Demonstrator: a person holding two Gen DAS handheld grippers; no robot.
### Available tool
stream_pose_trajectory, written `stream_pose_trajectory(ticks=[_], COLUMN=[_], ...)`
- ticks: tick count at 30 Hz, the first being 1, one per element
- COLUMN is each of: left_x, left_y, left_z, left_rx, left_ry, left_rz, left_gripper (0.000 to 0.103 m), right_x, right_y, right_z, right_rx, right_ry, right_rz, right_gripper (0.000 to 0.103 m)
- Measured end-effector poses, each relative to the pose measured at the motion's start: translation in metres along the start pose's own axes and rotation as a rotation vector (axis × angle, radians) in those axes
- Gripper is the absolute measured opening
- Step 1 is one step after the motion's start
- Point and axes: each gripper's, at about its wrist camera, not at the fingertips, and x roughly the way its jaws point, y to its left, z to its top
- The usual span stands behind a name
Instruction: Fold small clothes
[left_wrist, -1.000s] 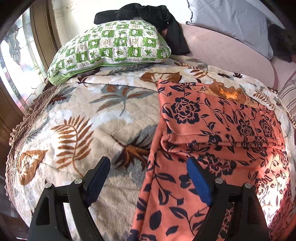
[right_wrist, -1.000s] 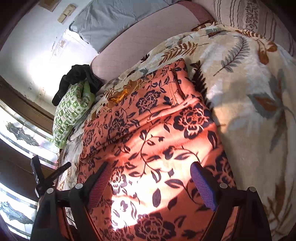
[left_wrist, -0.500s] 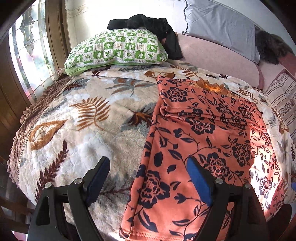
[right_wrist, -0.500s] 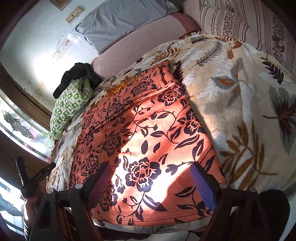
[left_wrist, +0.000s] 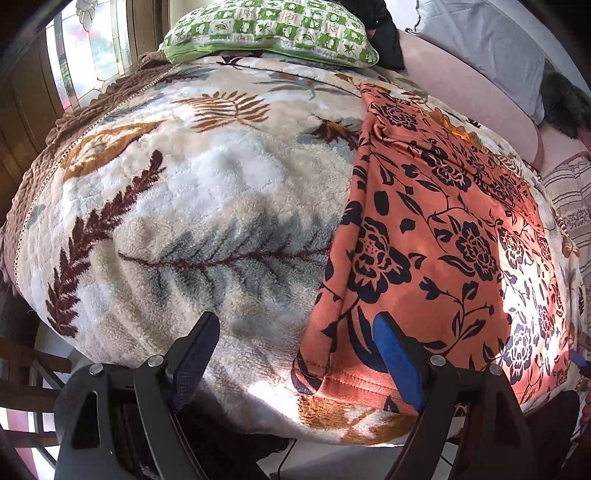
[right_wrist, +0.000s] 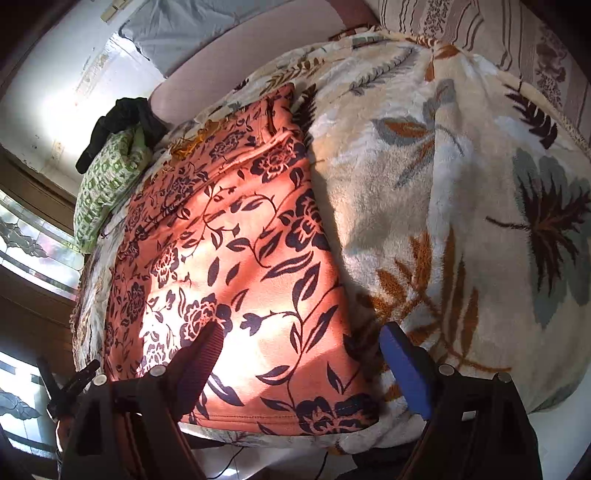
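Both tongs, left (left_wrist: 295, 354) and right (right_wrist: 301, 363), are being held released; garment (right_wrist: 236, 266) hem corners at six o'clock should be pinched squarely, blanket (left_wrist: 192, 221) excluded.

Bedroom: blanketed bed (left_wrist: 207, 206), pillow (left_wrist: 269, 29).

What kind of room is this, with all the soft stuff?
Most likely a bedroom. A fluffy leaf-print blanket covers what looks like a bed, a green checked pillow lies at its far end, and an orange flowered garment is spread flat on top.
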Motion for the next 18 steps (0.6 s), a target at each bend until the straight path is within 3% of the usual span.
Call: stream_pose_trajectory(ticks=[6, 7, 8, 9, 13, 18], left_x=[0.012, 0.013, 0.013, 0.013, 0.016, 0.018], left_y=[-0.006, -0.007, -0.008, -0.009, -0.014, -0.021], left_z=[-0.010, -0.011, -0.012, -0.012, -0.013, -0.016], left_rx=[0.031, 0.035, 0.037, 0.039, 0.056, 0.092], left_ry=[0.059, 0.064, 0.066, 0.065, 0.076, 0.080], left_rz=[-0.030, -0.026, -0.020, -0.019, 0.009, 0.050], left_gripper=[0.085, 0.085, 0.085, 0.085, 0.085, 0.085], right_x=[0.011, 0.012, 0.013, 0.014, 0.017, 0.017], right_y=[-0.020, -0.019, -0.018, -0.016, -0.023, -0.023], right_z=[-0.010, -0.012, -0.014, -0.016, -0.017, -0.017], right_rx=[0.046, 0.048, 0.044, 0.037, 0.056, 0.056], right_ry=[0.082, 0.095, 0.111, 0.123, 0.120, 0.137], right_rz=[0.132, 0.149, 0.161, 0.159, 0.134, 0.206], right_gripper=[0.088, 0.081, 0.067, 0.062, 0.062, 0.063])
